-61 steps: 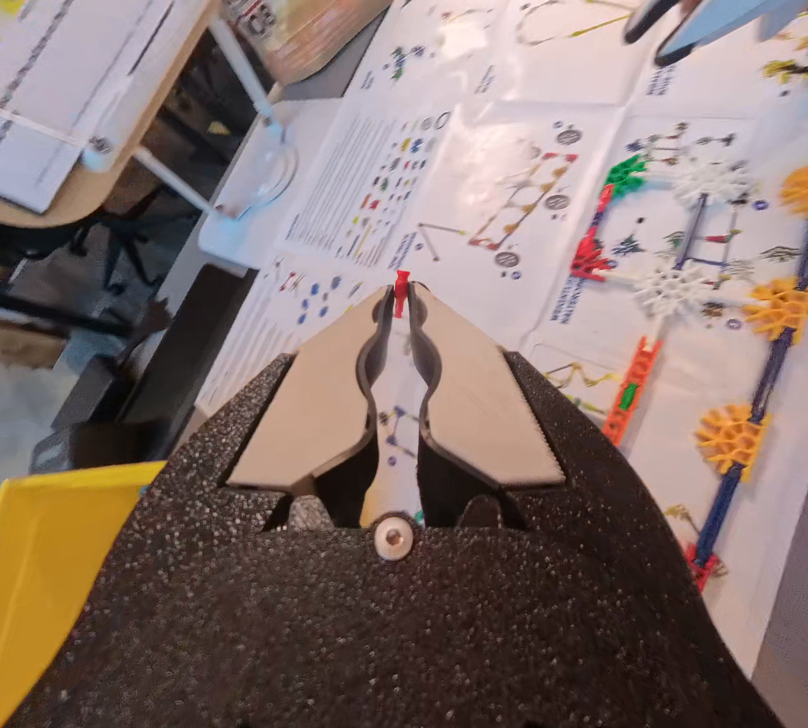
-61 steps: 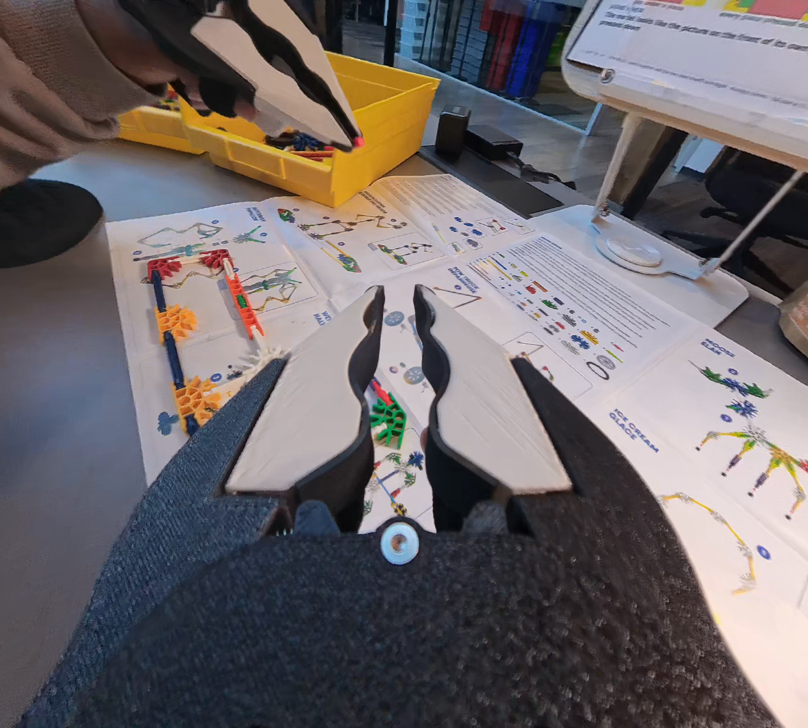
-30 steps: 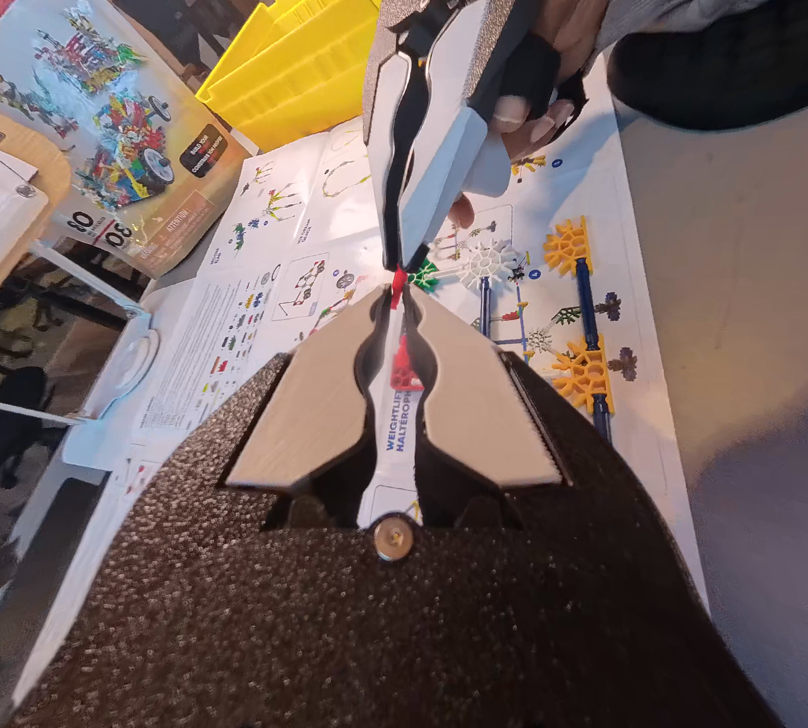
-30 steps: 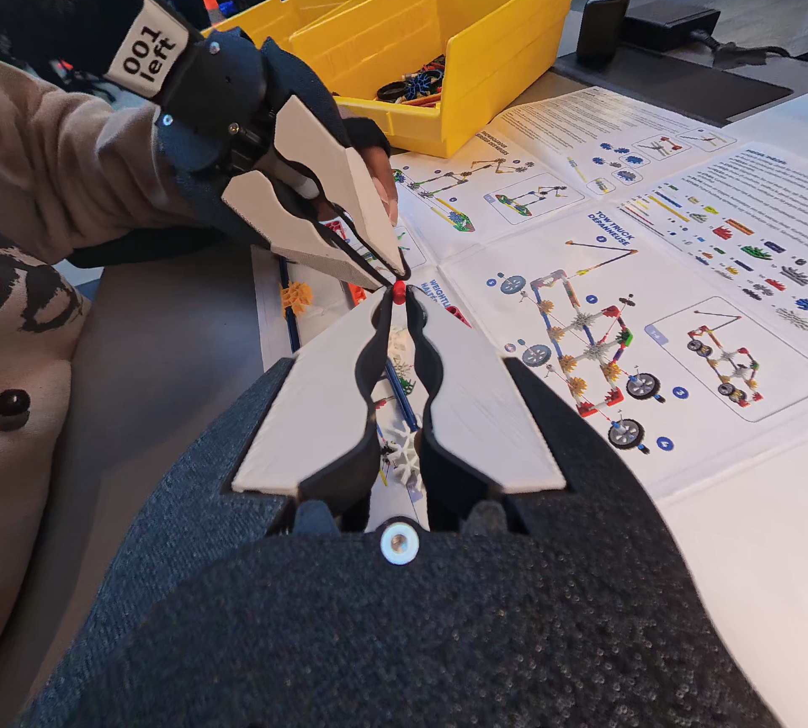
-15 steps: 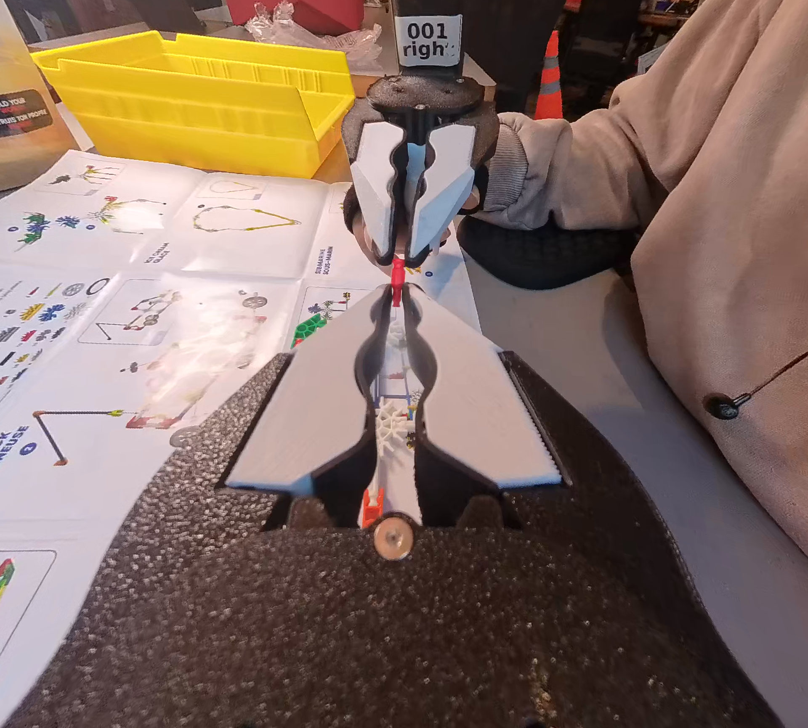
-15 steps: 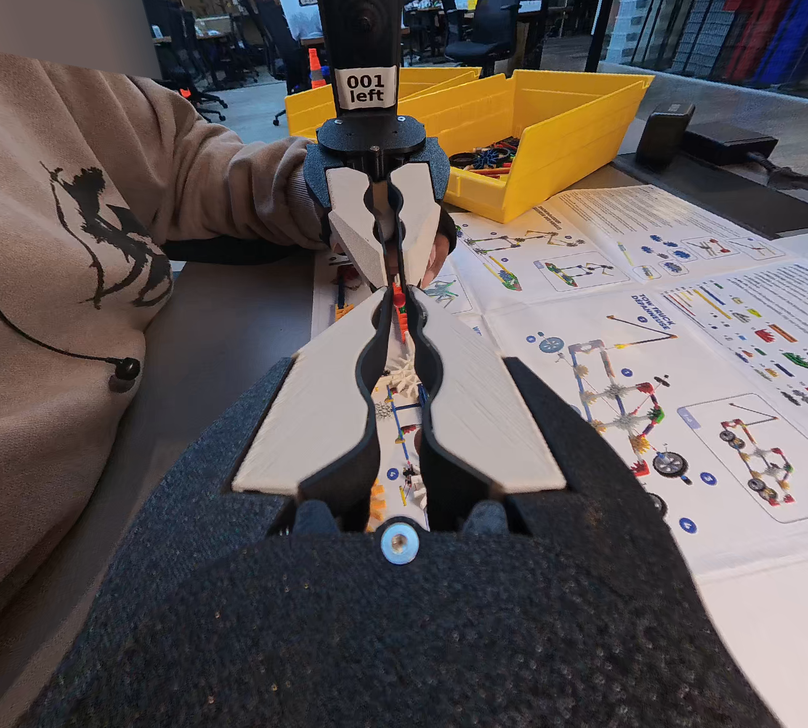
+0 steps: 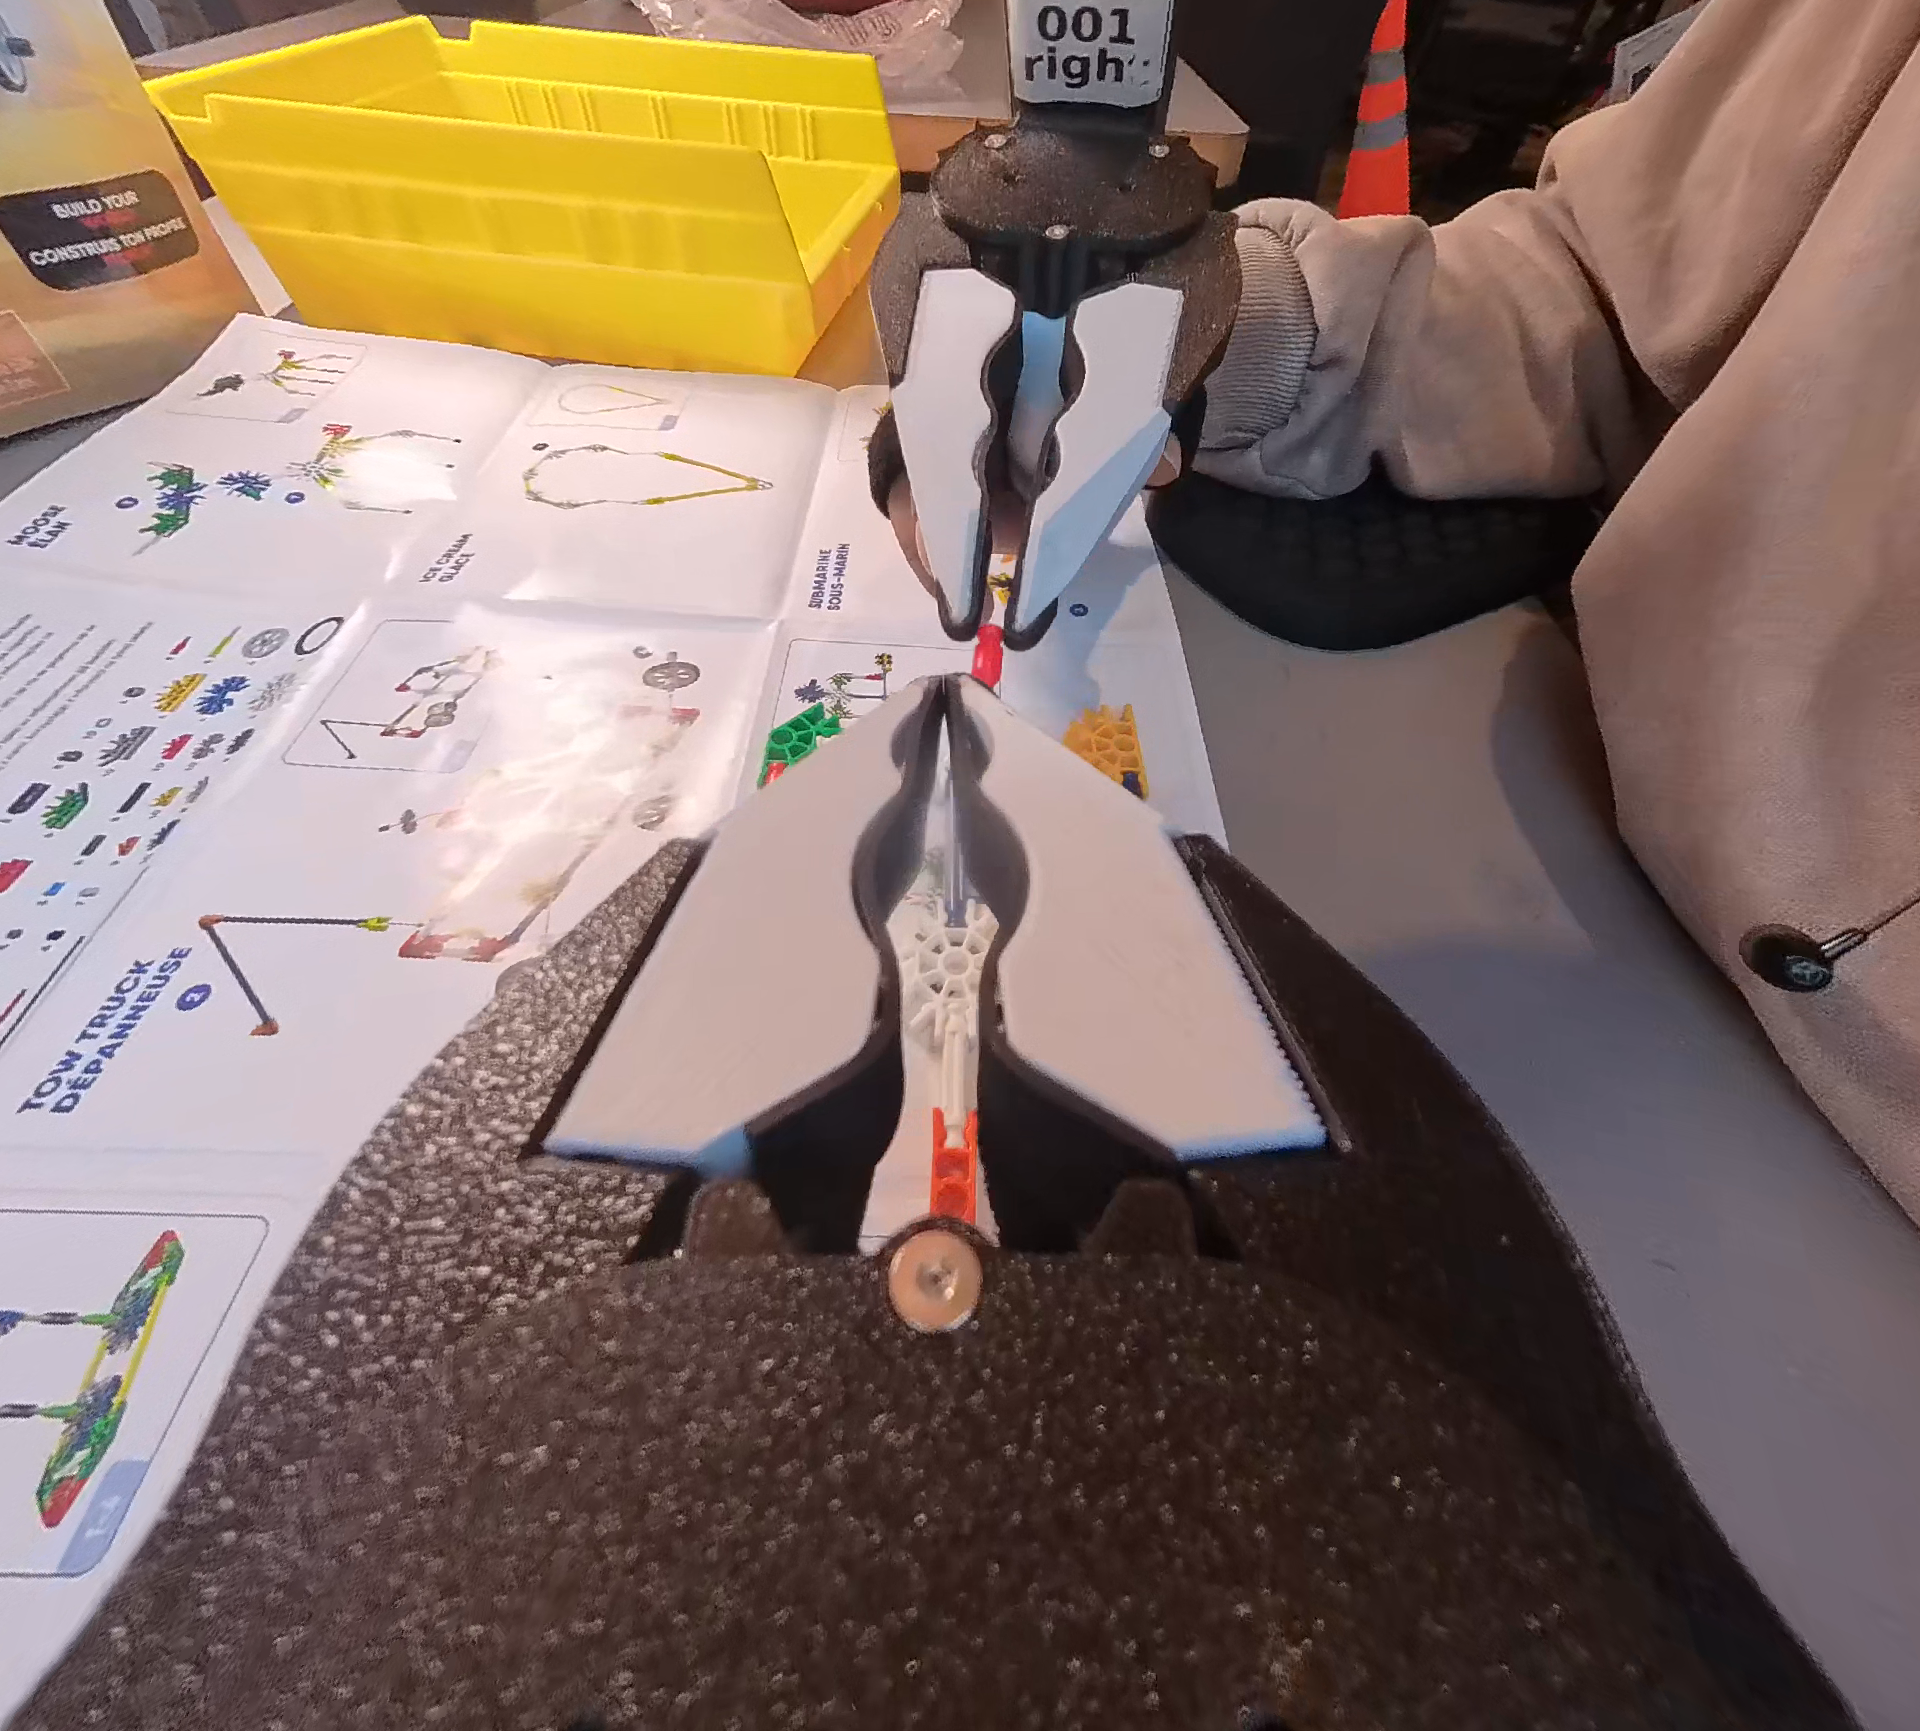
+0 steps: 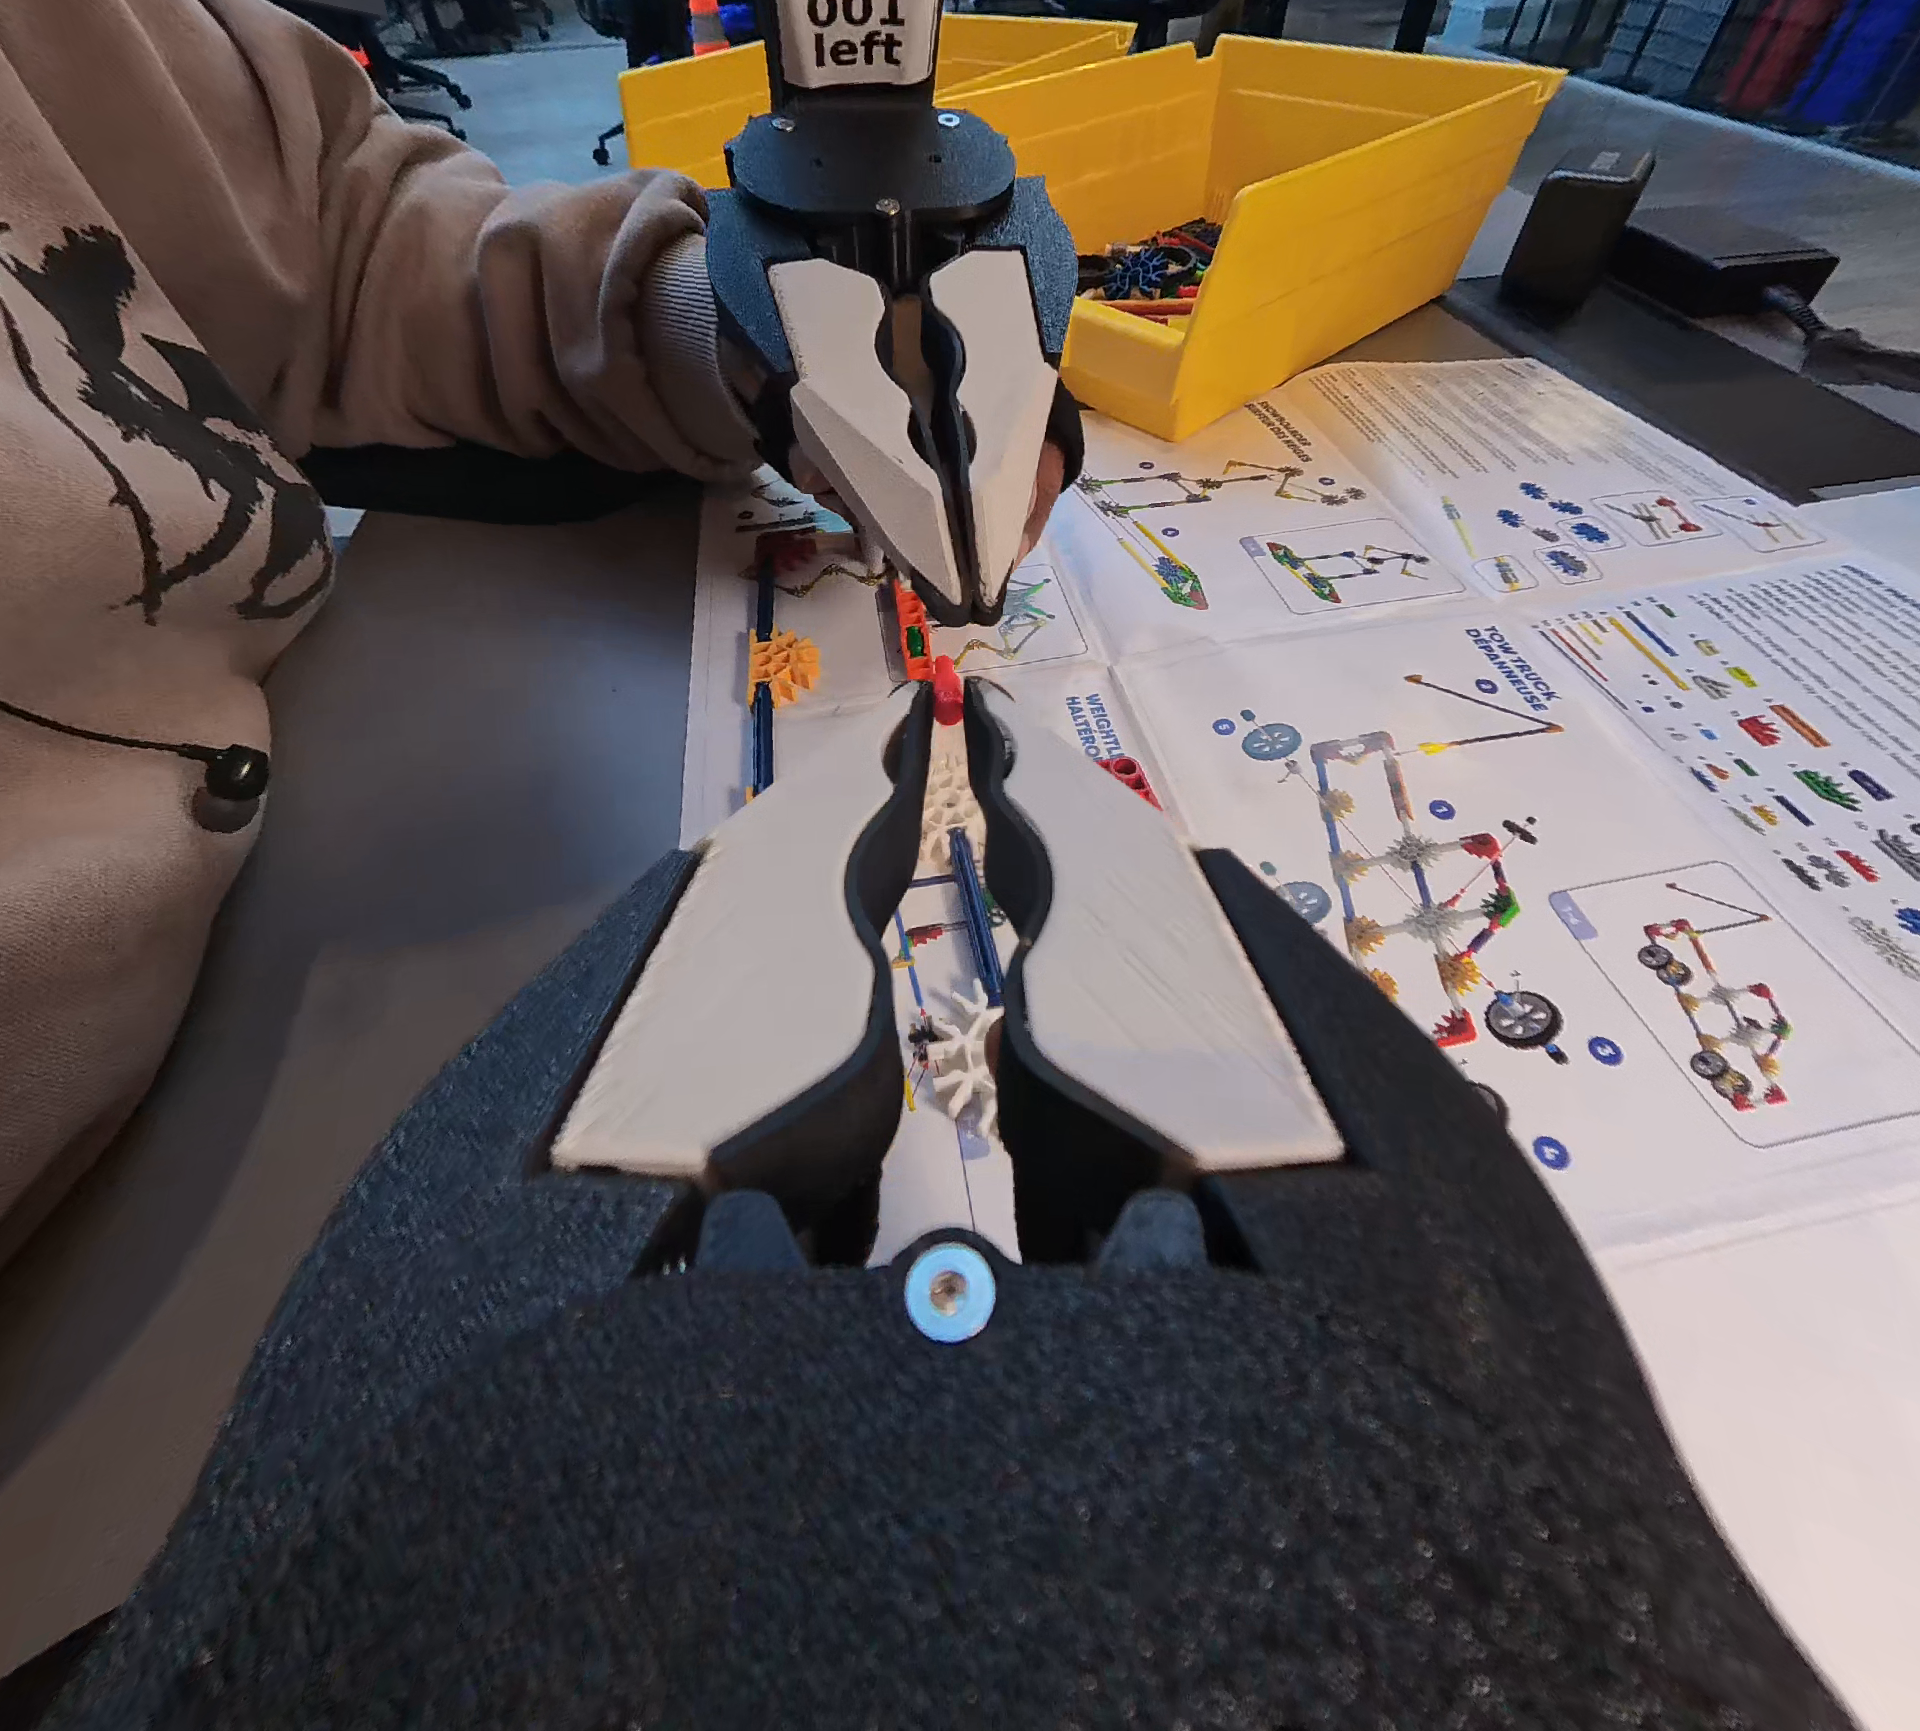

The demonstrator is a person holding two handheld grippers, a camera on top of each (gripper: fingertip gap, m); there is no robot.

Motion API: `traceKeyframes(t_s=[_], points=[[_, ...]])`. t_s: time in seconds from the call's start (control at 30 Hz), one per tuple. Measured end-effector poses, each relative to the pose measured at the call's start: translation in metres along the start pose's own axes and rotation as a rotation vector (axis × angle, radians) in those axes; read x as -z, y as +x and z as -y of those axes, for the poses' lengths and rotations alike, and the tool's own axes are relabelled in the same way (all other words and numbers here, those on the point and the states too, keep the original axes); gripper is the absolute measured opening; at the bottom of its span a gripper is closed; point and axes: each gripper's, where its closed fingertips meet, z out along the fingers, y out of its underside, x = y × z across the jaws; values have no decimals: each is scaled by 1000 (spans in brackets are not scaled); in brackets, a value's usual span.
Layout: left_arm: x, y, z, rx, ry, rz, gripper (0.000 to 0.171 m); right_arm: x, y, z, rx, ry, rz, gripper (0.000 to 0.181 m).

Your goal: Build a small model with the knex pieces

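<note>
Grippers, two [image 7: 982, 632] [image 8: 975, 616]; one red rod [image 8: 943, 705]

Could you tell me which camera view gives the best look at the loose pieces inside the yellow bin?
The right wrist view: the yellow bin opens toward that camera, so the dark and red loose pieces inside show. In the left wrist view only the bin's ribbed outer walls show, nothing inside.

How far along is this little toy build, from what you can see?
Built: blue rods joined to an orange connector and white connectors lie on the instruction sheet. In hand: the right gripper pinches a small red piece; the left gripper faces it, shut on nothing visible. Left: loose parts sit in the yellow bin.
</note>
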Motion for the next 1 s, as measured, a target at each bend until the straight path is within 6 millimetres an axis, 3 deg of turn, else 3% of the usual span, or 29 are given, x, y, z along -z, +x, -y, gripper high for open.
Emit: traceKeyframes(t_s=[0.17,0.33,0.6,0.73,0.9,1.0], points=[[-6,6,-2,5,-13,-28,16,1,3,0,-4,11,-6,4],[-12,10,-2,-14,-15,-36,2,0,-2,2,-6,28,23,4],[-16,6,-11,-107,-108,-48,1,-1,1,-11,19,-47,14,5],[-22,-11,-28,-276,-270,-48,1,6,13,-27,31,-136,-23,14],[-34,-30,-47,-316,-387,-144,1,32,48,-32,3,-153,-183,13],[-40,-31,-52,-300,-408,-227,1,42,60,-42,-7,-190,-236,9]])
